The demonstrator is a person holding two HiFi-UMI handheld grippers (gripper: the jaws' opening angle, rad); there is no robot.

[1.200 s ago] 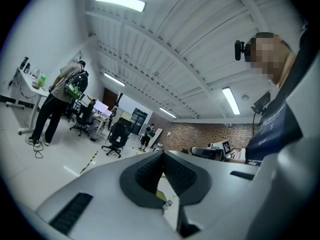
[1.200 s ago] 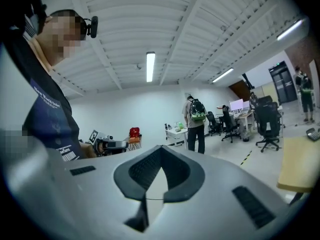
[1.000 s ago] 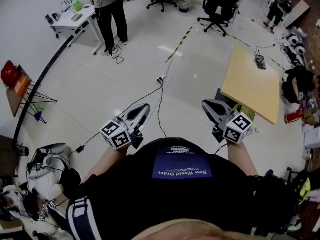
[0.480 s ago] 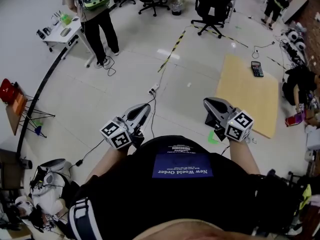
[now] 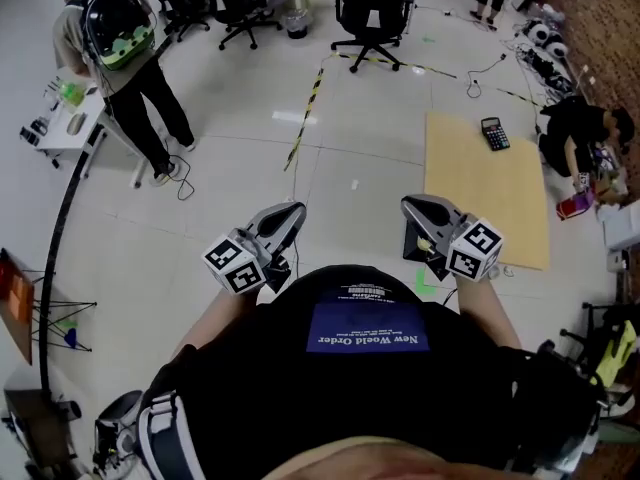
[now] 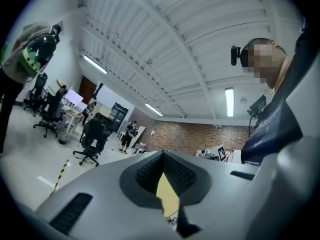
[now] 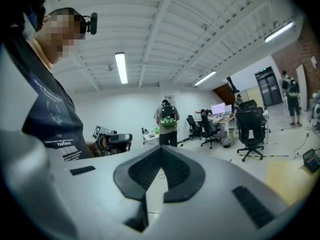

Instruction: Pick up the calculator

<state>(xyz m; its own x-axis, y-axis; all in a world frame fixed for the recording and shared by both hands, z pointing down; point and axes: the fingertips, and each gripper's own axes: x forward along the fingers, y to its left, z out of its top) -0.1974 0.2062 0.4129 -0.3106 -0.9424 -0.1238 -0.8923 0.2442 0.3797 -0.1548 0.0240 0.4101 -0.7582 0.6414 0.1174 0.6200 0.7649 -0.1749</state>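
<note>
**Calculator lies ahead on a tan board; both claws empty and closed**

In the head view the calculator lies flat near the far edge of a tan board. The board spreads over the pale floor ahead and to the right of the person holding the grippers. Whether it lies on the floor or stands a little above it cannot be told. The calculator is dark, with its key face up, and nothing touches it.

The left claw and the right claw are held out side by side in front of the person's black shirt, both well short of the calculator. The right claw is just beside the board's near left corner as seen from above, while the left claw is over bare floor.

In the left gripper view the left claw's jaws meet at the tip with nothing between them. In the right gripper view the right claw's jaws likewise come together at the tip and hold nothing; the calculator shows small at the far right edge of that view.

Farther off, a black office chair stands beyond the board. A strip of yellow-and-black tape runs across the floor. A person wearing a green backpack stands at upper left beside a white desk. Another person in black crouches just right of the board.
</note>
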